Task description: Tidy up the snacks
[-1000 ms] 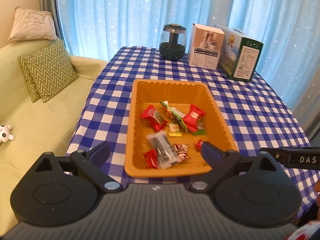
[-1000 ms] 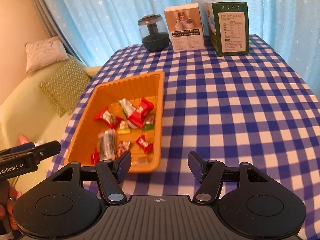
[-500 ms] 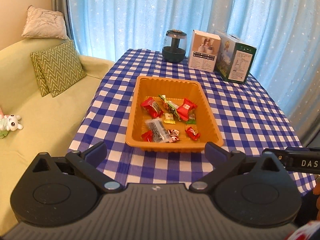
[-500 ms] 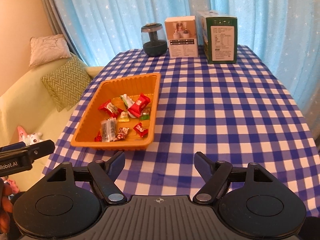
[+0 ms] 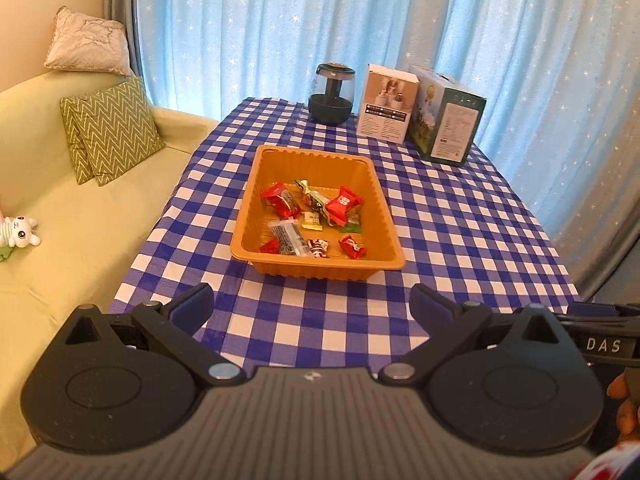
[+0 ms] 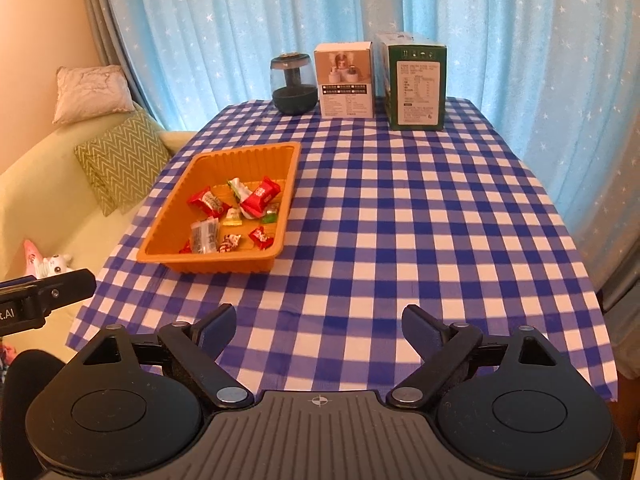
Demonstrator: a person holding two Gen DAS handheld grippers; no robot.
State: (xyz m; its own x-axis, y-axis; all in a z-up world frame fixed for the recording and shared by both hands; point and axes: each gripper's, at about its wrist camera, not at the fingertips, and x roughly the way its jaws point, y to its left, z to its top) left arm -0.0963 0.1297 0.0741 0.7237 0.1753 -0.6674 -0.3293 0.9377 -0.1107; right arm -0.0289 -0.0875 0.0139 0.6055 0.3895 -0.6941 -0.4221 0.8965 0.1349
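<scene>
An orange tray sits on the blue checked table and holds several wrapped snacks, among them a red packet and a clear dark-printed packet. My left gripper hangs open above the table's near edge, well short of the tray, nothing between its fingers. My right gripper is over the near edge to the right of the tray; its jaws are opening and hold nothing.
At the table's far end stand a dark glass jar, a white box and a green box. A green sofa with cushions lies left of the table. Blue curtains hang behind.
Both grippers have drawn back from the tray toward the near table edge, so the tray looks smaller and farther. The right jaws have spread wider; the left stayed wide.
</scene>
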